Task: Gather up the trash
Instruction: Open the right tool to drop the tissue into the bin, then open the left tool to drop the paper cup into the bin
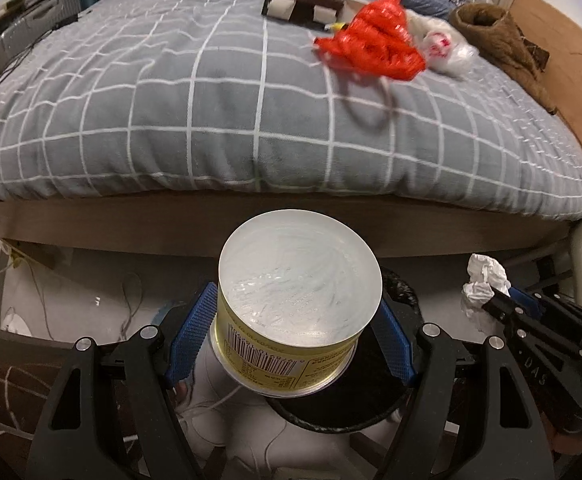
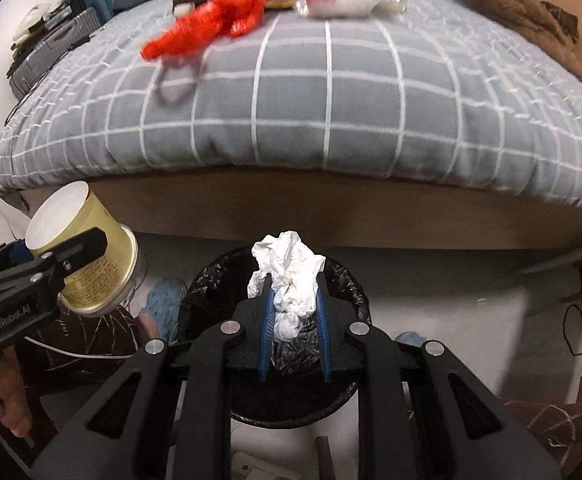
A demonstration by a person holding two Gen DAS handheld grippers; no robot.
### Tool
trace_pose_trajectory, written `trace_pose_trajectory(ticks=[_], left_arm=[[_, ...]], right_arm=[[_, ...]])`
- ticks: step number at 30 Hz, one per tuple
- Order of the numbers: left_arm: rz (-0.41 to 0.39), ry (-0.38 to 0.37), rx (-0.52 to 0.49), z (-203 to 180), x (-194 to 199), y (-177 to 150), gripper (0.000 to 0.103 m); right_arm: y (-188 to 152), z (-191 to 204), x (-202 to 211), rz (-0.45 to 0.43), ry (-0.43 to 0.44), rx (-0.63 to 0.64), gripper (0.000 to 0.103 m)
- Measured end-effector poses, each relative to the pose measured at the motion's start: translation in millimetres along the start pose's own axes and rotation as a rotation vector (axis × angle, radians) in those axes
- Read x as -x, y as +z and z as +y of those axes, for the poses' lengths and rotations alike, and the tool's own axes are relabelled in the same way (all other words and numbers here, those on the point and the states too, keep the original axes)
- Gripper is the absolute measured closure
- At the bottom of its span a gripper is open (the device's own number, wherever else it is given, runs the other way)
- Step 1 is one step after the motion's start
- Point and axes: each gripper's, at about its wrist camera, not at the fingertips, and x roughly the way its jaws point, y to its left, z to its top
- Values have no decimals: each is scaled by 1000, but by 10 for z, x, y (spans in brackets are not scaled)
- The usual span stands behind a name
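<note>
My left gripper [image 1: 293, 304] is shut on a yellow round tub [image 1: 291, 308] with a pale flat end, its blue pads [image 1: 189, 340] pressing both sides. It hangs above a bin lined with a black bag [image 1: 395, 404]. The same yellow tub [image 2: 87, 256] and left gripper [image 2: 57, 258] show at the left of the right wrist view. My right gripper [image 2: 293, 286] is shut on a crumpled white tissue [image 2: 289, 272], directly over the black-lined bin [image 2: 355, 304]. That tissue [image 1: 481, 284] shows at the right in the left wrist view, held by the right gripper [image 1: 499, 298].
A bed with a grey checked duvet [image 1: 227, 100] fills the back. On it lie a red plastic bag [image 1: 375, 40], a white plastic bag [image 1: 443, 44], a brown box [image 1: 303, 0] and a brown fuzzy garment [image 1: 495, 36]. A blue slipper [image 2: 163, 300] lies on the floor beside the bin.
</note>
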Motion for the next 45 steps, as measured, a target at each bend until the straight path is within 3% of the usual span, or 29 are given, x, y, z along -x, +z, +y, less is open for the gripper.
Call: trace_pose_trajectory(ticks=[9,21,26,31,40,45], left_arm=[[93,18,-1,69,-502,-135,30],[134,45,35,344,-682,-243,30],[127,40,40,344,-681,-205,30],[127,40,23,191,-685,-204,30],[113,10,-40,-225,-656,-157,30],[116,3,-80,-516,-696,-150,30]], right_arm=[[-118,5,-510,102,19,13,85],[-181,235,-971,180,54,55,82],[-209,240,-988,174,50,53,65],[-209,148,-887,130,33,43,36],[-226,-256,-616,62,-28,-32,13],[-239,-584,-481,30,-88,-71,8]])
